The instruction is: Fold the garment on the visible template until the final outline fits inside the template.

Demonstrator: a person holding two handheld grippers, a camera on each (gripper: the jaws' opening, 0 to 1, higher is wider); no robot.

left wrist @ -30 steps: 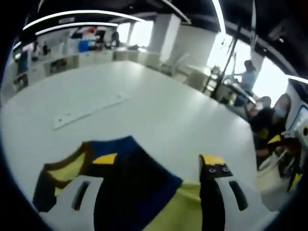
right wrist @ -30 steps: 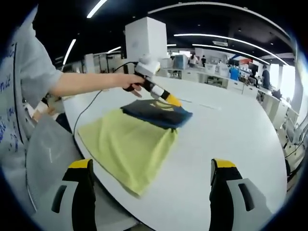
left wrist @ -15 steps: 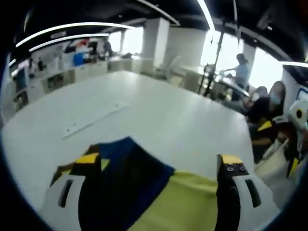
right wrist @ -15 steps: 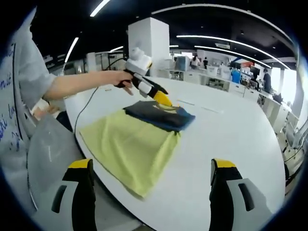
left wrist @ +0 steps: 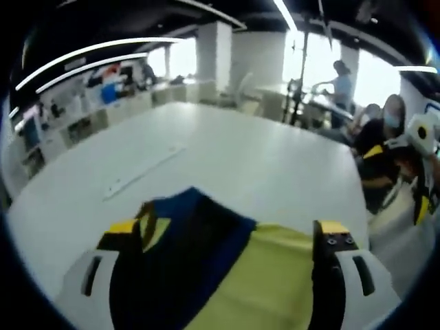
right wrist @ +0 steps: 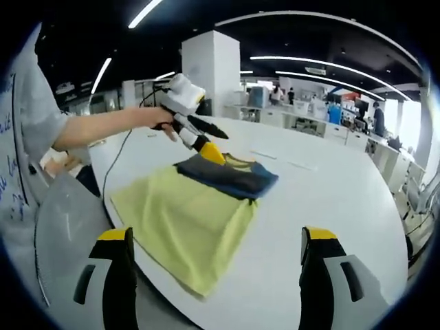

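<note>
Garment (right wrist: pixel 196 213) flat on table (right wrist: pixel 330 199), grippers apart

Both claws (left wrist: pixel 223 230) (right wrist: pixel 216 240) agape, empty

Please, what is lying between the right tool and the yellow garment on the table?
In the right gripper view, only bare white table lies between the open right tool and the near edge of the yellow garment; nothing else sits there.
</note>
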